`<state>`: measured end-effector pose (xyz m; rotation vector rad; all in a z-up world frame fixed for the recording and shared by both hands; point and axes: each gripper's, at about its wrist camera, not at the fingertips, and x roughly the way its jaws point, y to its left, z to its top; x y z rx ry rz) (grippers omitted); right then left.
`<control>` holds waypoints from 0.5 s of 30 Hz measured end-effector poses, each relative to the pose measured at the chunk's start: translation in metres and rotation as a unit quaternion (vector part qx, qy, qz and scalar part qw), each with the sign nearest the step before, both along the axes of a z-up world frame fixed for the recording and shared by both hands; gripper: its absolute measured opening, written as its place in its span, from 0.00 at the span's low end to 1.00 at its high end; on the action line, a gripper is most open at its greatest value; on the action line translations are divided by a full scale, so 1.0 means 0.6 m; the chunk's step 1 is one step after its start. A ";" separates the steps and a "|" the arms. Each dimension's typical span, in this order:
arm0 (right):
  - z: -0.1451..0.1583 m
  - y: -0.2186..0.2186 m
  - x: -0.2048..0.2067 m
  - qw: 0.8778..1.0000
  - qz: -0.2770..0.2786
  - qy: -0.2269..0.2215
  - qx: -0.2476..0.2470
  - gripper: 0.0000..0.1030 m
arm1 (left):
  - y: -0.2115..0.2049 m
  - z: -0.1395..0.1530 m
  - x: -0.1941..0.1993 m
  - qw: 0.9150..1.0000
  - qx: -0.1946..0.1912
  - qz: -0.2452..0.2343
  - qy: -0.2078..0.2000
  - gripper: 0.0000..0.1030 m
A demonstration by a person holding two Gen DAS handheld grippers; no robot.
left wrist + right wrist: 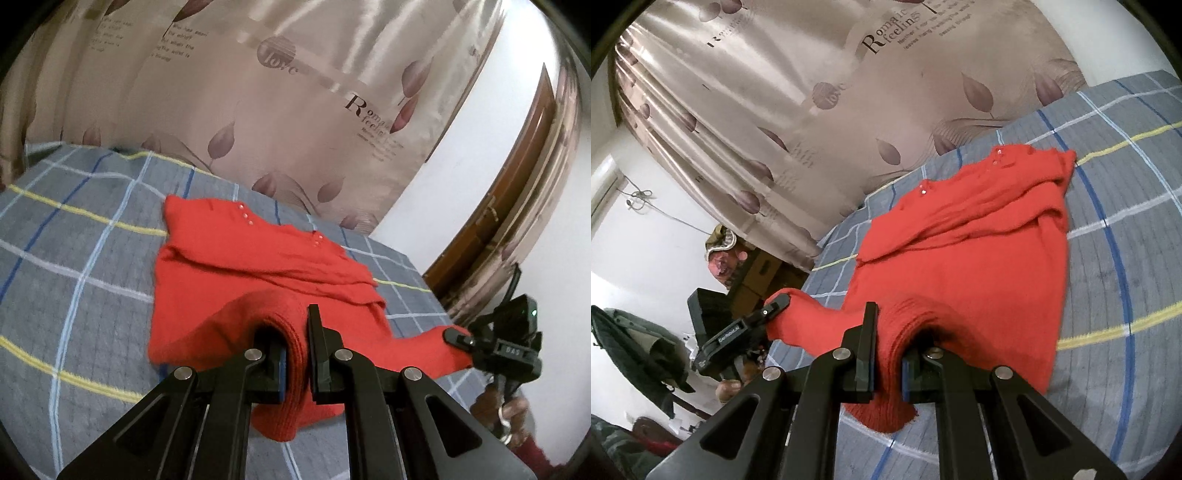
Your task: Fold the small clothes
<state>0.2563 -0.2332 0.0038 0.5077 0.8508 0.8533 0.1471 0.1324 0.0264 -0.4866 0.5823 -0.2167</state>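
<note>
The red knitted sweater (258, 266) lies on the bed (74, 258), its far part flat with sleeves folded across, its near ribbed hem raised. The left tool (295, 354) is clamped on that hem, pointing somewhat downward; the right tool (886, 358) is clamped on the hem too (each shows at the edge of the other's view). A patterned curtain (295, 92) hangs just behind the bed. A person's hand (506, 406) shows below the right tool.
</note>
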 end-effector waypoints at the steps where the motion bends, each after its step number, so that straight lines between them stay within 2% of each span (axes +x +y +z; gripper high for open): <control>1: 0.001 0.002 0.008 1.000 -0.001 -0.001 -0.001 0.10 | 0.000 0.001 0.004 1.000 0.005 0.000 -0.001 0.09; 7: -0.002 0.005 0.039 1.000 -0.004 0.000 -0.008 0.10 | -0.005 0.001 0.027 0.999 0.041 0.006 -0.006 0.09; 15: 0.005 0.012 0.065 1.000 -0.004 -0.003 -0.020 0.10 | 0.000 -0.003 0.050 0.998 0.054 0.010 -0.005 0.09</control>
